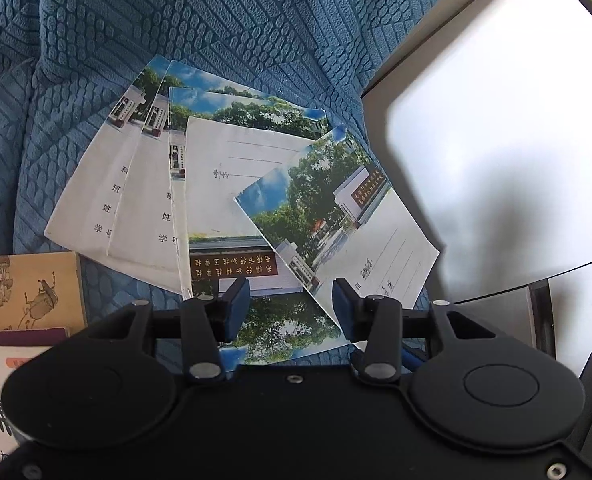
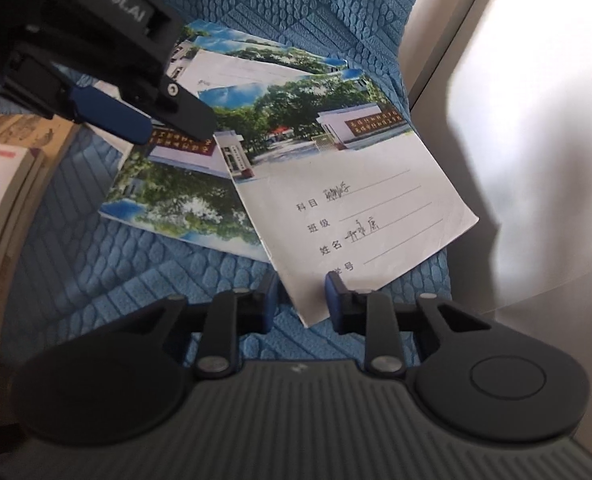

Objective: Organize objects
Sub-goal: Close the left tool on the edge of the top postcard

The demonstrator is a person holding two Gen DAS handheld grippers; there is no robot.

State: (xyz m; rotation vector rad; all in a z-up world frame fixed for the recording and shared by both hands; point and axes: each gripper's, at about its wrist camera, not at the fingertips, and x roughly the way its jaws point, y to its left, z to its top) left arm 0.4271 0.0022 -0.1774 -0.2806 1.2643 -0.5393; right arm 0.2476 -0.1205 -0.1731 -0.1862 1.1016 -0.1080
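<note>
On the blue quilted cover [image 2: 143, 300], right tongs [image 2: 302, 300] are straddling the top notebook's [image 2: 356, 216] corner unclamped, left tongs [image 1: 291, 308] gaping over another notebook [image 1: 231, 208], risking sliding the fan askew.

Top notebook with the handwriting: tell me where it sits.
In both wrist views the top notebook lies askew on the fanned notebooks, on the blue cover's right side beside the white surface.
</note>
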